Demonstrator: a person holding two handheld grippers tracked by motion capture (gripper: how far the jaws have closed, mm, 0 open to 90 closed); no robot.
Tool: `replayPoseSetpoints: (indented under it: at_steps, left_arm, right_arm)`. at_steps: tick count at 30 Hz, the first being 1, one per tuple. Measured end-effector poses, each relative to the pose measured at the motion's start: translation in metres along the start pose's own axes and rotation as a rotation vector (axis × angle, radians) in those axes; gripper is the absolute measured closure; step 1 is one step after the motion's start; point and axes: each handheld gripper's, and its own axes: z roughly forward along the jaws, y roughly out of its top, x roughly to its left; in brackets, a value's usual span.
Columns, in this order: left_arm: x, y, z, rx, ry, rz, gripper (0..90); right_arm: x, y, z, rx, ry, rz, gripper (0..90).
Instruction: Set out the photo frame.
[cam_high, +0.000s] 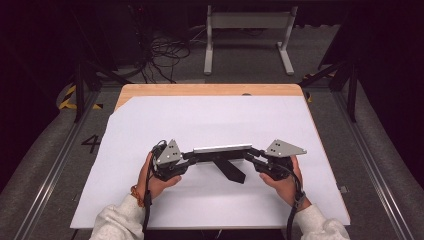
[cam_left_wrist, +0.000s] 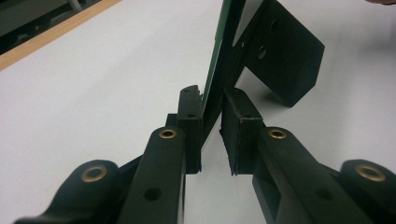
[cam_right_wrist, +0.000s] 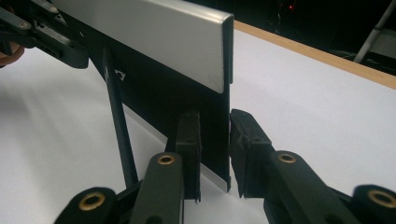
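A flat panel (cam_high: 222, 148) with a silver top edge and a black face stands on its long edge on the white sheet (cam_high: 210, 115), with a black prop leg (cam_high: 231, 170) angled out toward me. My left gripper (cam_high: 192, 156) is shut on its left end. In the left gripper view the pads (cam_left_wrist: 191, 116) press the panel's green-edged end (cam_left_wrist: 217, 65), with the prop leg (cam_left_wrist: 285, 60) behind. My right gripper (cam_high: 251, 155) is shut on the right end. In the right gripper view its pads (cam_right_wrist: 189, 135) clamp the panel (cam_right_wrist: 154, 32) near its corner.
The white sheet covers most of a wooden table (cam_high: 210, 90), whose bare far edge shows. Beyond the table, a white metal frame (cam_high: 247, 30) and loose cables (cam_high: 165, 52) are on the floor. Metal rails (cam_high: 55, 165) run along both sides.
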Motion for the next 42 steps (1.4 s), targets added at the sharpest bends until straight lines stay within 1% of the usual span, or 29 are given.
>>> replayPoseSetpoints:
  at_steps: [2,4,9,12,14,15,16,18,21,25,29,33,36,38,39,42]
  left_arm:
    - [0.001,0.0,0.0,0.0,-0.004,-0.004,78.6]
    - [0.002,0.0,0.0,0.0,-0.009,-0.005,78.5]
    - [0.0,0.001,0.0,0.008,-0.006,0.003,78.5]
    - [-0.002,0.002,0.0,0.017,0.0,0.015,79.0]
    - [-0.006,0.004,0.0,0.032,0.016,0.041,79.9]
    - [-0.009,0.004,0.001,0.034,0.004,0.045,80.1]
    - [-0.01,0.005,0.001,0.04,0.009,0.053,80.0]
    - [-0.012,0.005,0.002,0.042,0.009,0.059,80.7]
    - [-0.012,0.005,0.002,0.039,0.004,0.058,81.3]
    - [-0.015,0.006,0.002,0.046,0.01,0.078,82.6]
    - [-0.017,0.007,0.005,0.047,0.005,0.084,83.2]
    - [-0.02,0.008,0.007,0.05,0.012,0.093,83.3]
    - [-0.02,0.008,0.007,0.051,0.016,0.096,83.1]
    - [-0.02,0.008,0.007,0.048,0.011,0.091,82.6]
    - [-0.02,0.008,0.006,0.048,0.009,0.09,82.5]
    - [-0.019,0.007,0.003,0.047,0.001,0.085,82.7]
  right_arm:
    - [0.0,-0.001,0.001,-0.009,-0.003,0.003,74.2]
    - [0.001,-0.002,0.003,-0.024,-0.02,0.001,74.2]
    - [0.0,-0.002,0.004,-0.025,-0.023,0.002,74.1]
    - [-0.001,-0.001,0.005,-0.024,-0.025,0.002,74.0]
    - [-0.002,0.0,0.008,-0.021,-0.036,0.002,74.1]
    - [-0.002,0.001,0.009,-0.02,-0.038,0.003,74.2]
    - [-0.002,0.001,0.01,-0.021,-0.035,0.003,74.2]
    - [-0.003,0.002,0.013,-0.019,-0.045,0.003,74.2]
    - [-0.004,0.003,0.015,-0.02,-0.045,0.012,74.1]
    - [-0.007,0.004,0.019,-0.02,-0.054,0.022,74.3]
    - [-0.009,0.005,0.023,-0.02,-0.064,0.03,74.6]
    - [-0.01,0.005,0.025,-0.007,-0.074,0.033,76.7]
    - [-0.009,0.005,0.026,0.012,-0.081,0.029,78.4]
    - [-0.009,0.005,0.024,0.016,-0.088,0.018,80.9]
    - [-0.008,0.005,0.022,0.017,-0.09,0.016,83.7]
    - [-0.008,0.005,0.019,0.012,-0.084,0.014,86.5]
